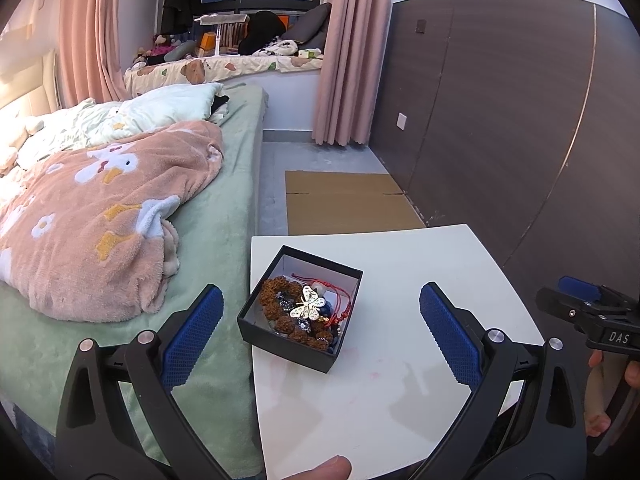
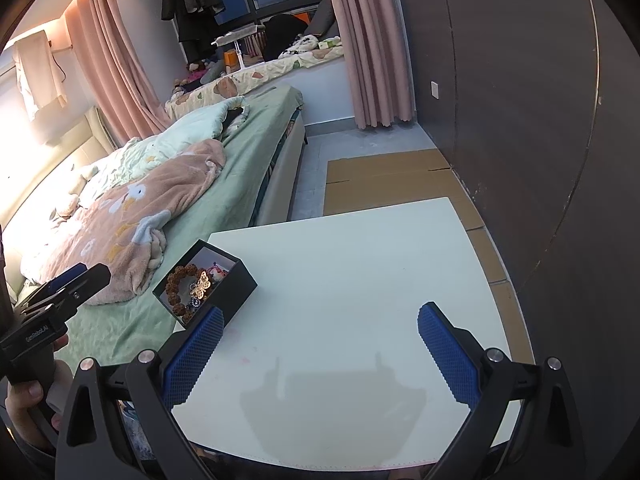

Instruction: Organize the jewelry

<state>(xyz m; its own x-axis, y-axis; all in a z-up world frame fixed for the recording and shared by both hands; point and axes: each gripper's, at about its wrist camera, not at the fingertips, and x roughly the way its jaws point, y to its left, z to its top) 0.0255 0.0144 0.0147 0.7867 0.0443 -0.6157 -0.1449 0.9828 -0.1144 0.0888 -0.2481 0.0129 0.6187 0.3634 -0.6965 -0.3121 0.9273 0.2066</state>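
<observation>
A small open black box sits at the left edge of the white table. It holds a brown bead bracelet, a gold butterfly ornament, a red cord and dark beads. My left gripper is open and empty, its blue pads either side of the box, just short of it. In the right wrist view the box lies left of my right gripper, which is open and empty over the bare table. Each gripper shows at the other view's edge.
A bed with a green sheet and pink blanket runs along the table's left side. Flat cardboard lies on the floor beyond the table. A dark wardrobe wall stands at the right.
</observation>
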